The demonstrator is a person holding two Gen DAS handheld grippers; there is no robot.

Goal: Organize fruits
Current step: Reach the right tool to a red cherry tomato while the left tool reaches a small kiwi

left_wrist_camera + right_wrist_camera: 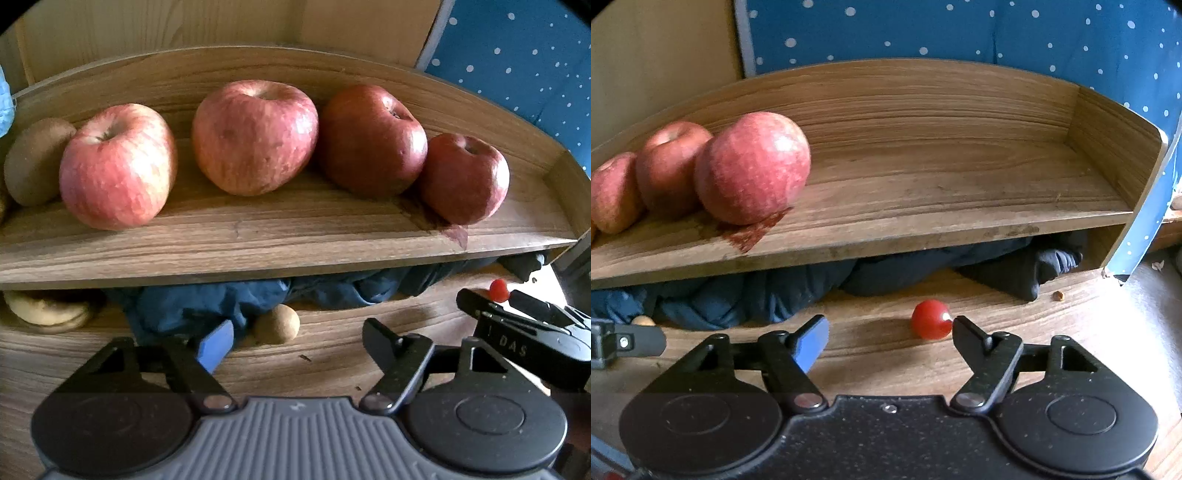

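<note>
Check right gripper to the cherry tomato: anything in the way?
Nothing visible. The right gripper is open, and the cherry tomato sits on the bare wooden desk just ahead, close by its right fingertip. The dark blue cloth lies behind it under the shelf, not between.

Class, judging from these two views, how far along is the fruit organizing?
Done: four apples sit in a row on the shelf, a kiwi at their left end. In hand: nothing; the right tongs stand open beside the cherry tomato. Left: that tomato and the lower kiwi by the left tongs.
</note>
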